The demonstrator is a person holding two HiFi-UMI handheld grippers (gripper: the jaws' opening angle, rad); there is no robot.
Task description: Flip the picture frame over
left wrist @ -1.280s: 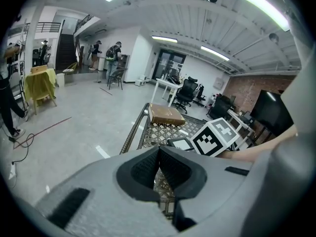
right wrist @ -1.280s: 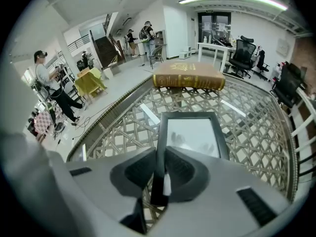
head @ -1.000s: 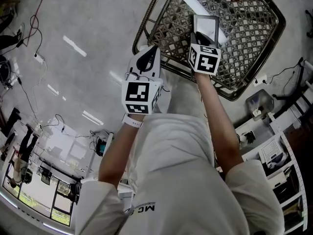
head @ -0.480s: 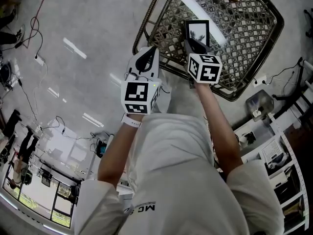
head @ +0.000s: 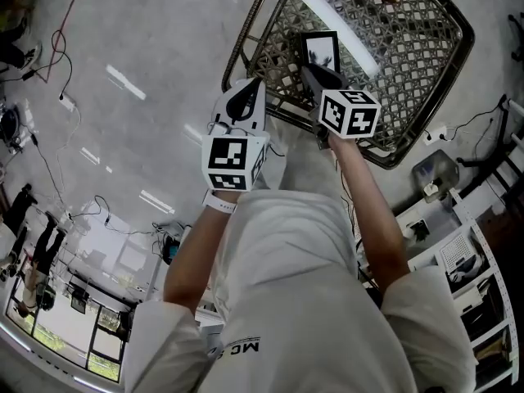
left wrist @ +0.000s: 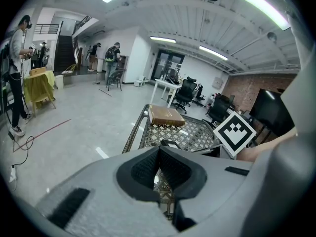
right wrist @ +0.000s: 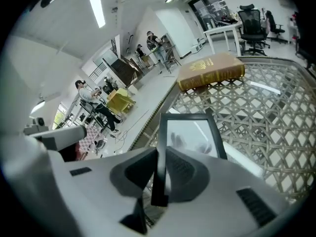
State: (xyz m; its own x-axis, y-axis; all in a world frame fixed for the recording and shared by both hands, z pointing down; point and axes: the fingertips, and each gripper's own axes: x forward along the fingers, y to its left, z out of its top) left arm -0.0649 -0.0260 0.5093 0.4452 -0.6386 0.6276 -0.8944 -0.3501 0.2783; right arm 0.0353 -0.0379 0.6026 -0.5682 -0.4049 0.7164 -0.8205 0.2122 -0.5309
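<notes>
The picture frame [head: 321, 51] is up off the lattice table [head: 409, 47] and standing nearly on edge, pinched by its lower border in my right claw [head: 315, 76]. A second ago it showed the head view a flat grey face. Now it shows a dark border around a picture, so the frame has swung round in my grip as I lifted and turned my wrist.

In the right gripper view the border [right wrist: 190, 135] runs straight down between my pads, which are closed firmly on it, with the glass catching a reflection above them. I take that glazed side for the front, though the glare makes it hard to be sure.

For the task, I judge the flip about half done — the frame is past vertical-ish and only needs laying down on its other face.

My left claw [head: 246, 97] hangs at the table's near edge, jaws together on nothing, and has not budged. The book [right wrist: 210, 70] lies at the far end, well apart — no obstacle.
</notes>
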